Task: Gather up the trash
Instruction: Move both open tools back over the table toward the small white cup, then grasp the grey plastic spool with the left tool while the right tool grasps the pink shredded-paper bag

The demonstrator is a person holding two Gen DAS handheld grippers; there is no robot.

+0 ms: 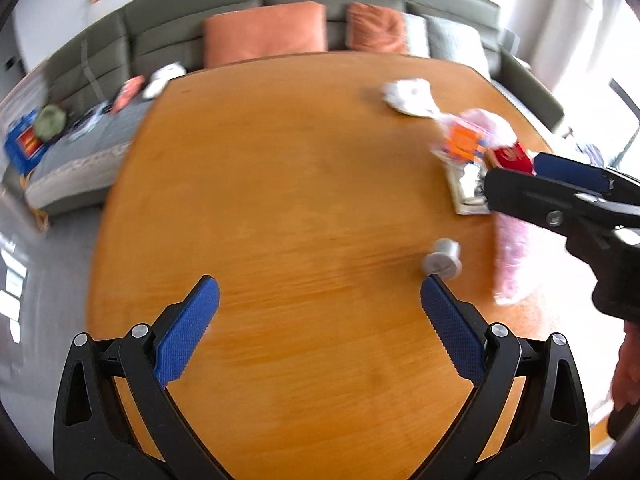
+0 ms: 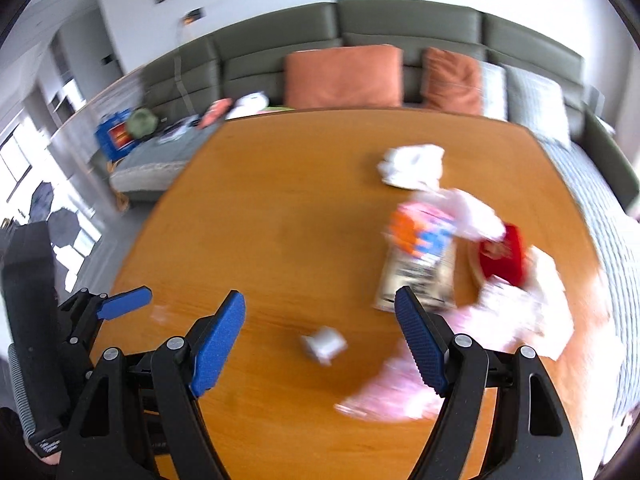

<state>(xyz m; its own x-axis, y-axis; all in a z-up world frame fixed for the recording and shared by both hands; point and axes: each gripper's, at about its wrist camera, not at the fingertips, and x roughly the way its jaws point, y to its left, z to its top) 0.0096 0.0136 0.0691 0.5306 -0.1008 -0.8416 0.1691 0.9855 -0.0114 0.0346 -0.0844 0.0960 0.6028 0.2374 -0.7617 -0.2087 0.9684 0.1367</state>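
Though blurred, white cup (image 2: pixel 324 345) perhaps overturned.

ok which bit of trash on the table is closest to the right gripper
The small white cup lying alone between the right gripper fingers; the other wrappers sit farther back and right.

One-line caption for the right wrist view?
Open right gripper above wooden table, small white cup between its jaws, wrappers beyond.
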